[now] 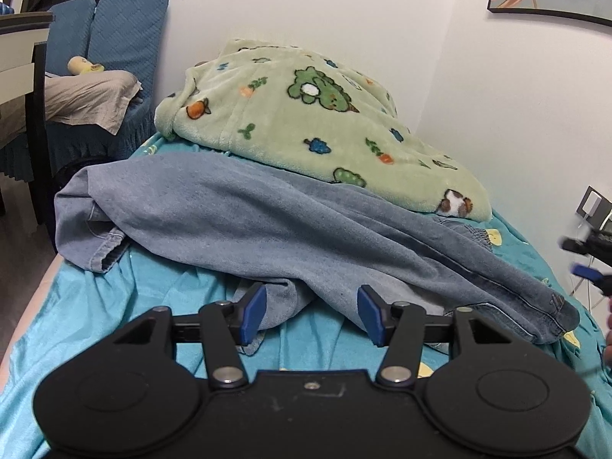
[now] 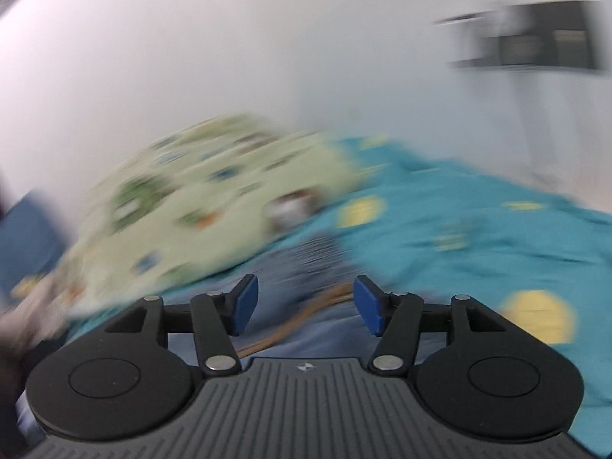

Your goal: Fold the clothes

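Denim, pale blue and creased, made up the jeans (image 1: 290, 225) that lay across the teal bedsheet (image 1: 69, 306), running from about ten o'clock to four o'clock in the left wrist view. The left gripper (image 1: 313, 313) stood half open at the near edge of this cloth. A fold of denim lay between its blue pads (image 1: 254, 315) and reached the left one, but the pads did not press on it. Behind the jeans, toward twelve o'clock, a green fleece garment (image 1: 306, 114) with printed animals was heaped against the white wall (image 1: 478, 95). The right gripper (image 1: 589, 264) showed at three o'clock, apart from the jeans.

The right wrist view was strongly blurred. There the right gripper (image 2: 306, 306) had its jaws apart with nothing between them. Under it lay blue cloth, probably the jeans (image 2: 306, 329). The fleece (image 2: 199, 206) was at ten o'clock and the sheet (image 2: 478, 237) at two o'clock.
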`<action>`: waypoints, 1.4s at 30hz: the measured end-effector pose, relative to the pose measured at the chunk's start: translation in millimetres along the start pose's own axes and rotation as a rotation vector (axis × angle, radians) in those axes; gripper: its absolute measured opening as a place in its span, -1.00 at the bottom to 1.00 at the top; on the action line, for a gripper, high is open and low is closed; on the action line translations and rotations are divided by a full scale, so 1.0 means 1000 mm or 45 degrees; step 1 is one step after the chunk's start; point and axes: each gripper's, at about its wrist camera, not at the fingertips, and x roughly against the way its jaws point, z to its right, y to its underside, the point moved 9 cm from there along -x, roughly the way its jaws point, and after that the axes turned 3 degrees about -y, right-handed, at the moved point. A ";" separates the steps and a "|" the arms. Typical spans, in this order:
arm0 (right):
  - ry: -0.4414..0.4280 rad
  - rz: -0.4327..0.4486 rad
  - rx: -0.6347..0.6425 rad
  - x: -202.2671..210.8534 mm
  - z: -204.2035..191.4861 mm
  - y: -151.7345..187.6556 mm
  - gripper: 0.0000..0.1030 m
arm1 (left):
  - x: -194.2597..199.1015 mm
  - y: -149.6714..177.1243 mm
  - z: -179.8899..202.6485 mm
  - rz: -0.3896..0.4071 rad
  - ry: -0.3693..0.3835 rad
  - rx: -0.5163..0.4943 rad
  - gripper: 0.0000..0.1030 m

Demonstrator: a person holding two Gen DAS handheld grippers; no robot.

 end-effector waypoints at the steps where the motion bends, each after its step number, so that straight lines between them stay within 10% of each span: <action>1: -0.084 -0.035 0.057 -0.008 -0.020 0.007 0.23 | 0.000 0.000 -0.001 0.000 -0.001 0.004 -0.03; 5: -0.321 -0.141 0.245 -0.041 -0.082 0.032 0.32 | -0.003 0.000 -0.005 -0.012 -0.004 0.022 -0.03; 17: -0.541 -0.329 0.432 -0.107 -0.141 0.068 0.36 | -0.006 0.004 0.004 -0.061 0.031 -0.011 -0.03; 20: -0.606 -0.351 0.402 -0.114 -0.155 0.075 0.02 | -0.008 0.003 0.008 -0.052 0.041 -0.047 -0.03; 22: -0.618 -0.362 0.468 -0.112 -0.167 0.084 -0.89 | -0.010 0.003 0.007 -0.052 0.031 -0.056 -0.03; 32: -0.670 -0.333 0.741 -0.006 -0.199 0.103 -0.95 | 0.004 -0.021 -0.017 0.021 0.033 0.114 -0.03; 42: -0.473 -0.629 0.841 0.030 -0.192 0.196 -0.94 | 0.010 -0.026 -0.026 0.039 0.049 0.158 -0.04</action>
